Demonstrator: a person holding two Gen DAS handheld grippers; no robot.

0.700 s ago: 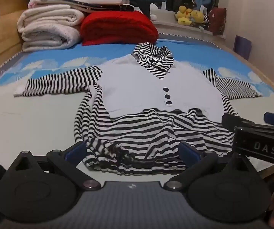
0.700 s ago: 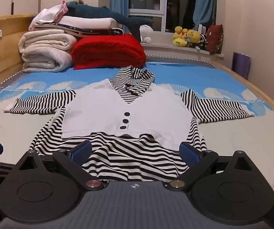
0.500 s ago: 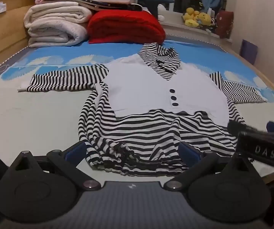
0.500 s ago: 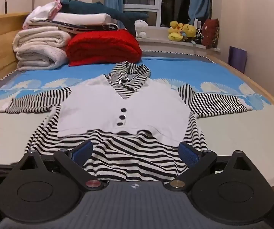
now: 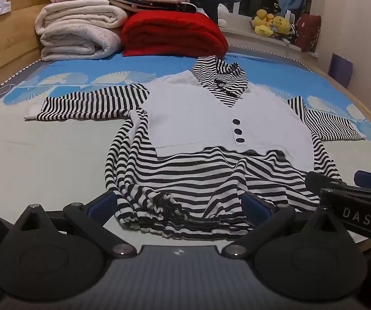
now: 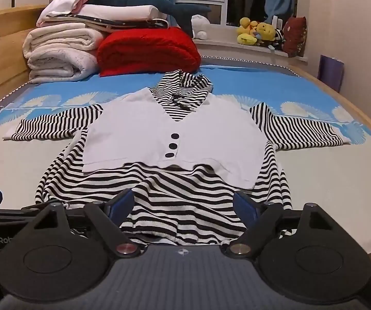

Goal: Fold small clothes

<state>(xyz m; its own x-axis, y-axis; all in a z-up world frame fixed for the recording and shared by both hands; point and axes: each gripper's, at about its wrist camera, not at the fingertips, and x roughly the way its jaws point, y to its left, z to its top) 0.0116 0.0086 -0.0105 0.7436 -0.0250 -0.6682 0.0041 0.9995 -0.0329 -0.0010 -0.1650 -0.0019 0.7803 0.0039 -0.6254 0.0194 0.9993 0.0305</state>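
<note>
Bedspread (image 6: pixel 327 180) carries the striped top (image 6: pixel 175 139), hem nearest both spread-open grippers: left gripper (image 5: pixel 177 204) at its bunched corner, right gripper (image 6: pixel 183 206) alongside.

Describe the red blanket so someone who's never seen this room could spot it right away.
Look at the far end of the bed, near the window. A stack of folded bedding sits there, and the red blanket is the thick folded bundle on the stack's right side, just beyond the collar of the striped dress. It is the only bright red item; the blankets beside it are cream white.
</note>
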